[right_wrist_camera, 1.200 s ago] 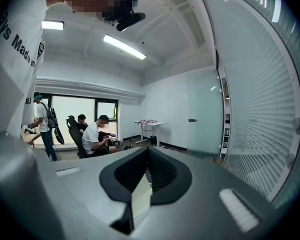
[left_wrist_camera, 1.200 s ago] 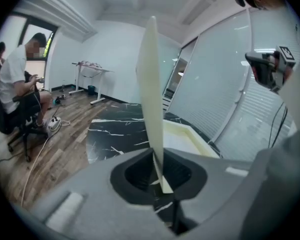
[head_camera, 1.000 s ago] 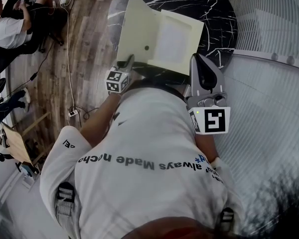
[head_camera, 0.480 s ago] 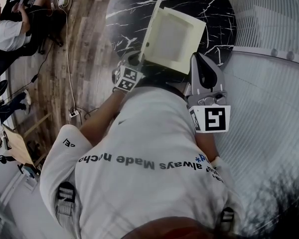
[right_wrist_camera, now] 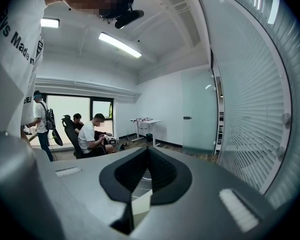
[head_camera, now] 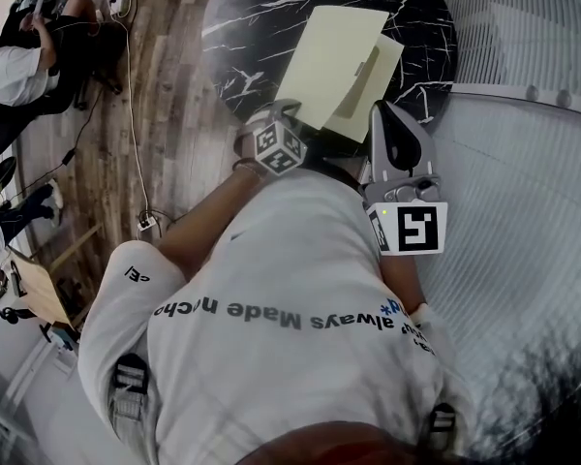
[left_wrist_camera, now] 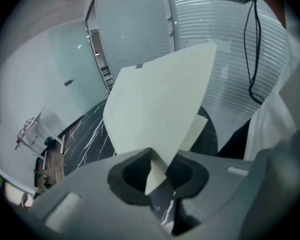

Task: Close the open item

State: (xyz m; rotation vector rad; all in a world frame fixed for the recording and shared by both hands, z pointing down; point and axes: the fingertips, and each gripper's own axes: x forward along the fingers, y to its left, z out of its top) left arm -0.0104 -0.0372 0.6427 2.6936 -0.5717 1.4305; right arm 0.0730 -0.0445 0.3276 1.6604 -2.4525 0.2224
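A cream box (head_camera: 376, 93) sits on the round black marble table (head_camera: 242, 37). Its lid (head_camera: 337, 58) leans low over it, one edge still raised. My left gripper (head_camera: 287, 116) holds the lid's near left corner. In the left gripper view that corner (left_wrist_camera: 157, 166) sits between the jaws of my left gripper (left_wrist_camera: 152, 156), which are opening while still touching it. My right gripper (head_camera: 387, 114) stands shut and holds nothing, just beside the box's near right corner. In the right gripper view, my right gripper (right_wrist_camera: 149, 151) points across the room.
The table's near edge is hidden behind my body. A slatted blind wall (head_camera: 523, 163) curves along the right. Cables (head_camera: 136, 163) trail over the wooden floor at the left. Seated people (right_wrist_camera: 92, 136) and a white desk (right_wrist_camera: 145, 121) are far off.
The lid has swung from standing open at the left down over the box. My left gripper has moved right with it. The right gripper has stayed in place.
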